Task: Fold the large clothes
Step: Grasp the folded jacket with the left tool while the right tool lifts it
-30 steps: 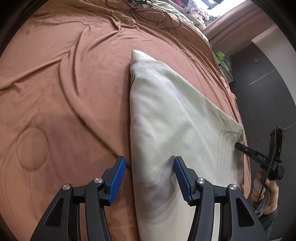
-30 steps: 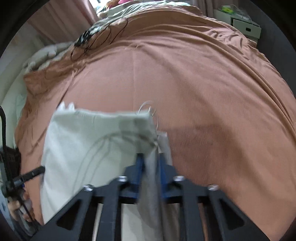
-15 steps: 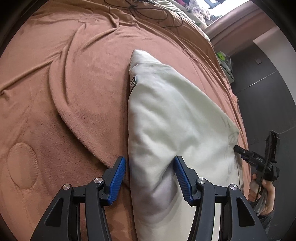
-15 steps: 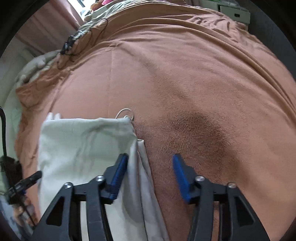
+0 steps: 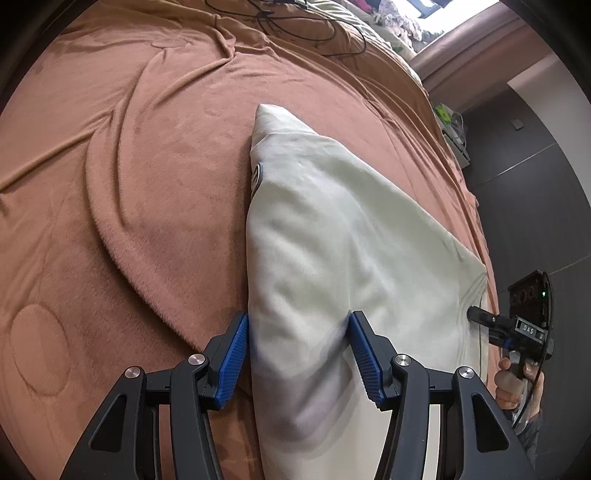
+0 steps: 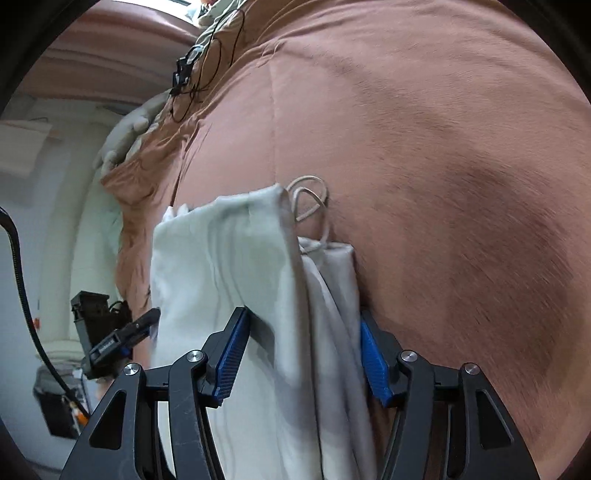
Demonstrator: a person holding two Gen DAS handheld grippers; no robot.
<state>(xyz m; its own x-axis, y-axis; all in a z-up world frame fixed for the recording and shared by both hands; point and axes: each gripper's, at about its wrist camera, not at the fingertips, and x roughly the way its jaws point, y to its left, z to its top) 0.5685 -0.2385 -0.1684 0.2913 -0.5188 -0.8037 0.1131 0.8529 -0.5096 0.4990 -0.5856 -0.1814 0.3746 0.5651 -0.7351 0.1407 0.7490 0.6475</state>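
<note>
We see a pale folded garment [image 5: 332,258] lying on the brown blanket [image 5: 129,184] that covers the bed, near its right edge in the left wrist view, one corner pointing up the bed. Left gripper [image 5: 297,356] sits spread over the garment's near end, cloth bulging up between the blue pads [image 5: 233,360]; the left pad is at the fold's edge and the right pad dents the cloth, but they don't pinch it. Right gripper [image 6: 303,360] is also spread, its jaws have just been opening, and the garment's layered edge [image 6: 258,295] lies between the pads, loose, not clamped. A white drawstring [image 6: 310,199] loops out onto the blanket just past that corner. In the left wrist view the right gripper's black body [image 5: 517,328] shows at the garment's far right edge, with a hand [image 5: 517,384] on its handle. In the right wrist view the left gripper [image 6: 110,332] shows at the left side beside the cloth; we cannot tell its state from there. Black cables [image 5: 295,22] lie tangled at the far end of the bed. The blanket is creased to the left of the garment, smooth and darker-shaded to the right in the right wrist view.
</note>
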